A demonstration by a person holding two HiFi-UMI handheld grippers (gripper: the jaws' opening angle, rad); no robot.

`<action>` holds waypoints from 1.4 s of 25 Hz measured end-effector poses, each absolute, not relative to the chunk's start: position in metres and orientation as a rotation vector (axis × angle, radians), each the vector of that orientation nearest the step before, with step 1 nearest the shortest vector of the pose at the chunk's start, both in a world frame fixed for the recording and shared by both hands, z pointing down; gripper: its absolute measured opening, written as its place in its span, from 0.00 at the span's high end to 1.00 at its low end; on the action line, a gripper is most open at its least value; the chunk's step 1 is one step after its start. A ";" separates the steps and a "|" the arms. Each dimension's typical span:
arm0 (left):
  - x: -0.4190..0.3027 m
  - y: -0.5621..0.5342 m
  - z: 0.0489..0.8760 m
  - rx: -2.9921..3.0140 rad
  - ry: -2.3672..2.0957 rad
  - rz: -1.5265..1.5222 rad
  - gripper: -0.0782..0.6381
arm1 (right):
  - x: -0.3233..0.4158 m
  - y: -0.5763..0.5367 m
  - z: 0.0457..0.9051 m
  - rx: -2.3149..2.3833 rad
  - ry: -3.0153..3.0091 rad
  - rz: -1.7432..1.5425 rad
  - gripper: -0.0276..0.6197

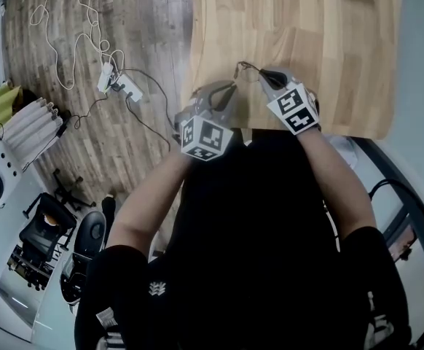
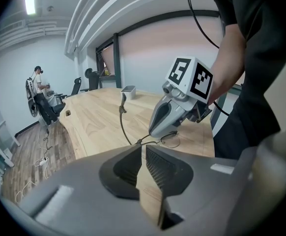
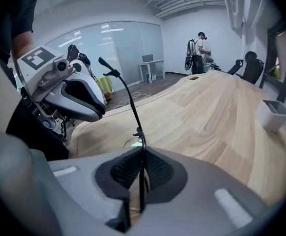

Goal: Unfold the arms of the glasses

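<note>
Glasses are held just above the near edge of the table, one arm sticking up. Right gripper jaws are pressed together, pinching the thin black frame. Left gripper jaws are almost closed, tips nipping the frame's end by the hinge.

wooden table, small grey bin atop

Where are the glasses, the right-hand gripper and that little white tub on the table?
glasses (image 3: pixel 139 132): right gripper view, on the hinge where the raised arm meets the frame.
right gripper (image 3: pixel 142 152): right gripper view, between its fingertips, shut on the glasses.
white tub (image 3: pixel 273 116): right gripper view, on its front wall.
</note>
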State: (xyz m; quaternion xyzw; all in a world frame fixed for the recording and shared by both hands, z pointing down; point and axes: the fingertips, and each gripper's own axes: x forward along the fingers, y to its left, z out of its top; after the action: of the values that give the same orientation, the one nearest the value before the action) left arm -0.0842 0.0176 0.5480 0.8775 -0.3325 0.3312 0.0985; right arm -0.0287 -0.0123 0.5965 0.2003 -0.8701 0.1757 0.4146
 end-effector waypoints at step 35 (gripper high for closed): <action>-0.005 0.007 0.538 2.565 -0.833 0.749 0.75 | 0.023 0.022 0.546 0.460 -2.502 0.310 0.94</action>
State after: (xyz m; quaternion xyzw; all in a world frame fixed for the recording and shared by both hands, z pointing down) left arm -0.0049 0.0066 0.5375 0.9030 -0.2931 0.2638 0.1704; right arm 0.0232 0.0217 0.5462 0.1721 -0.9357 0.1159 0.2852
